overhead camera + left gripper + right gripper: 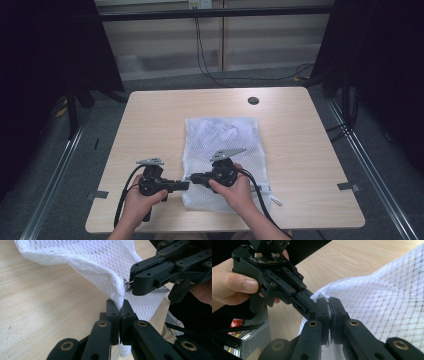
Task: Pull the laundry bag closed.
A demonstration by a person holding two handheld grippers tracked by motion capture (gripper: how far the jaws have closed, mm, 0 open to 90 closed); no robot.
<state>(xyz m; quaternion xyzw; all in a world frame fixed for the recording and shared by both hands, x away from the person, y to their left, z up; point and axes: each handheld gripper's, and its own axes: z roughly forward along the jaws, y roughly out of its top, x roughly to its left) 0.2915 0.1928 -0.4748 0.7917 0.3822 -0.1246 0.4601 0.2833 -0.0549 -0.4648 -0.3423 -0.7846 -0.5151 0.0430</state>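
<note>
White open-weave mesh makes up the laundry bag, a flat rectangular sack with a hemmed edge and a small metal zipper pull at its near left corner. It lies on the pale wood table, slightly toward 3 o'clock of centre, its long side running from 6 to 12 o'clock, with a small white tag at its near right corner.

At the near edge, the left gripper points toward 3 o'clock and the right gripper toward 9 o'clock, tips meeting at the bag's near left corner. In the left gripper view, that gripper has its jaws fully closed on the hem, the mesh lifting away toward 11 o'clock. The right gripper sits just above at 1 o'clock, touching the zipper pull. In the right gripper view, its own jaws are pinched tight on the corner, cloth spreading toward 3 o'clock.

Farther off, a round black grommet sits near the table's far edge.
</note>
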